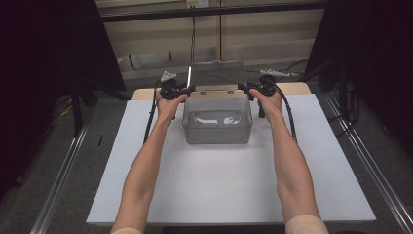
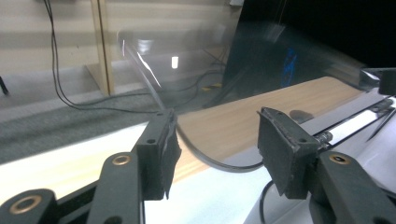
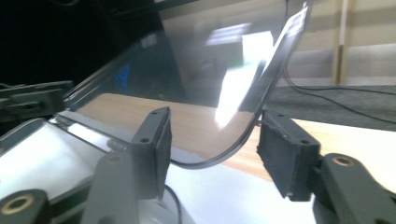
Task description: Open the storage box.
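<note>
My left gripper (image 1: 189, 89) sits at the raised clear lid's (image 1: 216, 74) left corner, jaws apart, its edge between them unpressed. The transparent bin (image 1: 217, 119) stands mid white board (image 1: 204, 185). My right gripper (image 1: 245, 87) mirrors it, jaws apart around the right corner.

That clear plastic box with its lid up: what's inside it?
The box looks empty: through its clear walls, just glare and the white board beneath. The raised lid covers nothing inside.
</note>
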{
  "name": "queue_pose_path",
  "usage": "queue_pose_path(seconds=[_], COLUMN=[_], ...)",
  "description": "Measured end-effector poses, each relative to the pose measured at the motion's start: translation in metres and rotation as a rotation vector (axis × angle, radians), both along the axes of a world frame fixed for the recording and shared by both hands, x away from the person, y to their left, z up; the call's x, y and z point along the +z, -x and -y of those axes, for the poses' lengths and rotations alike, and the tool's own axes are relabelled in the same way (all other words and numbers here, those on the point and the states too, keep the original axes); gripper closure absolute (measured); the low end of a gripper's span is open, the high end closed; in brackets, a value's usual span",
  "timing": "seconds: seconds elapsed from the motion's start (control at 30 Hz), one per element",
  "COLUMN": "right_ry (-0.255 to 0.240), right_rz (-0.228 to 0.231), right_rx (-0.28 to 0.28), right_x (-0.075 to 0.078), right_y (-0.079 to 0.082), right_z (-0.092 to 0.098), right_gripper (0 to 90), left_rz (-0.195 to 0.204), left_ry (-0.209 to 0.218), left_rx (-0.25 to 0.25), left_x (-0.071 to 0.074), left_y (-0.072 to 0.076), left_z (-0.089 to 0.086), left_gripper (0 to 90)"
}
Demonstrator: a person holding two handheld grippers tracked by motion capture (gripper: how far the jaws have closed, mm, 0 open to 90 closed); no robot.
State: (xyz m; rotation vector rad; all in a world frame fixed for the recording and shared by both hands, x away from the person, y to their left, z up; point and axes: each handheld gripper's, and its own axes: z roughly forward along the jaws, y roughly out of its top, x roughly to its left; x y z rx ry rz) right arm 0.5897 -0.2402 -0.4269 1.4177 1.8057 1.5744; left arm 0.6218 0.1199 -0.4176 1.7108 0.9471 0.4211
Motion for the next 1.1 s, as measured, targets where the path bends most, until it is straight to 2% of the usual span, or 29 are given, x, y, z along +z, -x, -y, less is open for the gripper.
queue_pose_path(seconds=[0.07,0.1,0.13,0.17,0.2,0.23,0.27,0.3,0.37,0.4,0.5,0.6,0.7,0.83,0.97,1.1], right_ry=[0.004,0.027,0.021,0.021,0.082,0.082,0.08,0.063,0.066,0.086,0.092,0.105,0.118,0.138,0.137,0.13], right_rz=[0.003,0.006,0.024,0.024,0.016,0.016,0.008,0.006,0.01,0.021,0.021,0.037,0.047,0.072,0.094,0.118], right_rx=[0.002,0.002,0.057,0.057,0.012,0.012,-0.005,-0.012,-0.009,-0.016,-0.02,-0.023,-0.029,-0.034,-0.048,-0.052], right_x=[0.0,0.0,0.001,0.001,0.002,0.002,0.001,0.0,0.0,0.001,0.002,0.005,0.008,0.01,0.013,0.016], right_y=[0.0,0.0,0.001,0.001,0.001,0.001,0.001,0.001,0.002,0.002,0.003,0.005,0.007,0.013,0.021,0.028], right_z=[0.0,-0.001,-0.005,-0.005,-0.004,-0.004,-0.003,-0.002,-0.003,-0.003,-0.003,-0.003,-0.003,-0.003,-0.002,-0.002], right_gripper=[43.5,46.7,53.9,53.9,41.7,41.7,36.1,36.3,36.9,32.8,29.5,25.0,23.0,19.6,14.8,9.7], left_rz=[-0.018,-0.02,-0.015,-0.021,-0.021,-0.021,-0.02,-0.016,-0.015,-0.02,-0.021,-0.022,-0.011,-0.012,0.003,0.025], left_ry=[0.016,0.015,0.007,0.017,0.016,0.017,0.015,0.01,0.007,0.014,0.025,0.007,-0.003,-0.005,0.011,0.004], left_rx=[0.001,-0.001,0.002,0.005,0.011,0.019,0.026,0.03,0.046,0.051,0.058,0.05,0.044,0.046,0.048,0.034], left_x=[-0.003,-0.004,-0.004,-0.005,-0.005,-0.005,-0.005,-0.005,-0.005,-0.005,-0.006,-0.003,0.0,0.003,0.005,0.008], left_y=[-0.001,-0.001,-0.001,-0.001,-0.001,0.0,0.0,0.0,0.0,0.001,0.002,0.003,0.006,0.01,0.018,0.028], left_z=[-0.001,-0.001,-0.001,-0.002,-0.002,-0.002,-0.002,-0.002,-0.002,-0.002,-0.003,-0.004,-0.005,-0.006,-0.006,-0.004], left_gripper=[47.7,47.7,45.9,45.9,43.7,43.7,42.2,38.8,36.7,35.2,33.0,24.6,23.0,15.7,12.0,9.7])
